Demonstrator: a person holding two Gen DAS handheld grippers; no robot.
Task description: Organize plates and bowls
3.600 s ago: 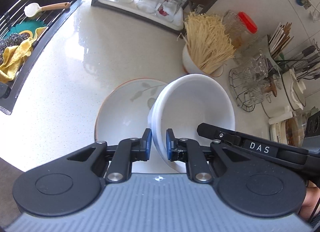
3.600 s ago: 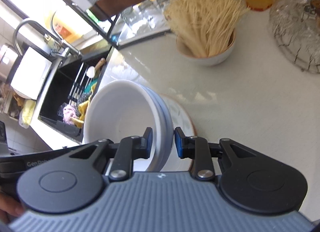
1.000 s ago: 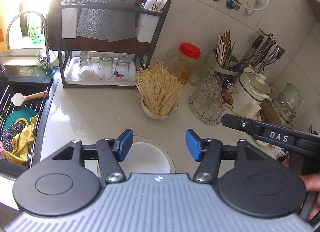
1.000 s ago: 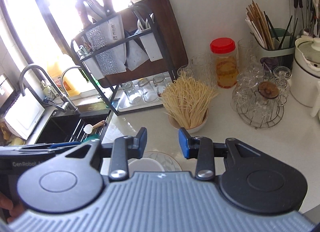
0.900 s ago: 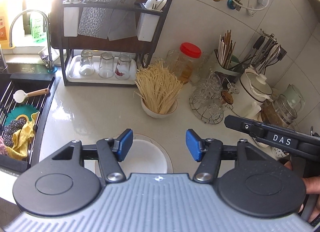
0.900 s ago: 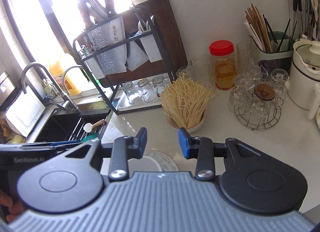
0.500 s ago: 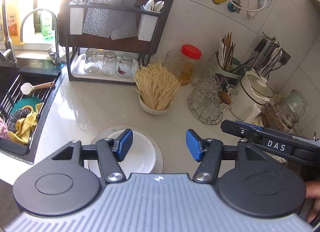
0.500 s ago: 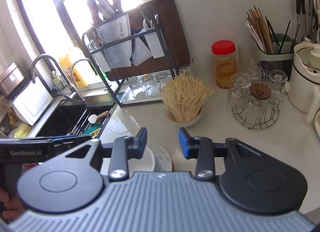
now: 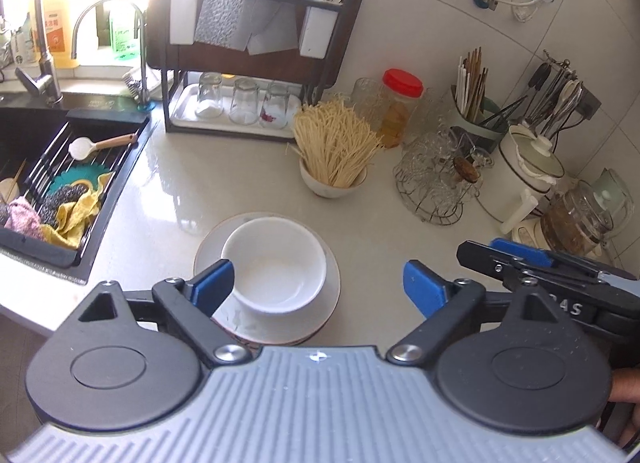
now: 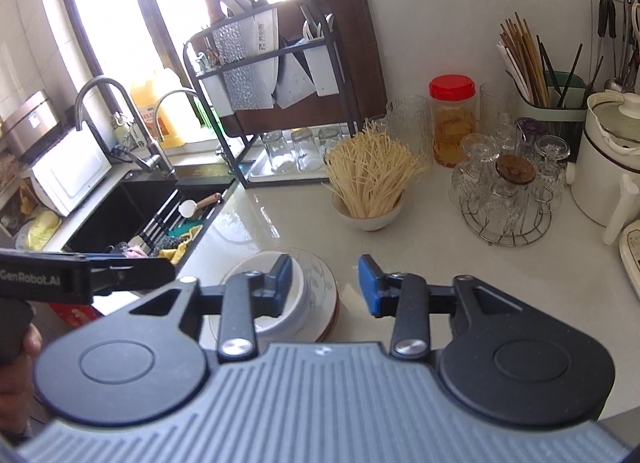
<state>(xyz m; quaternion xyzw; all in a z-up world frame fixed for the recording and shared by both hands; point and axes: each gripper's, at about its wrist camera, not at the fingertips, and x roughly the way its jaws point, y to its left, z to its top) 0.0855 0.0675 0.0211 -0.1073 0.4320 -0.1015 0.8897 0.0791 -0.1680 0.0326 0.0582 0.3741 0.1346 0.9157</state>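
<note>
A white bowl [image 9: 276, 263] stands upright on a leaf-patterned plate [image 9: 328, 303] with a brown rim, on the pale counter. My left gripper [image 9: 318, 287] hovers above and in front of them, its jaws opening wide with nothing between the blue pads. In the right wrist view the same bowl [image 10: 298, 295] and plate [image 10: 322, 281] show partly behind my left finger. My right gripper [image 10: 325, 285] is also above the counter, jaws opening, holding nothing. The right gripper's tip [image 9: 520, 259] shows at the right of the left wrist view.
A bowl of dry noodles [image 9: 334, 151] stands behind the plate. A wire rack of glasses [image 9: 436, 179] and a white pot [image 9: 528, 171] are at the right. A dark dish rack [image 9: 248, 63] holds upturned glasses. The black sink [image 9: 48, 167] with cloths lies at the left.
Both grippers drew back from the bowl and plate, so more of the stack shows. Both sets of jaws spread wider, the left much more.
</note>
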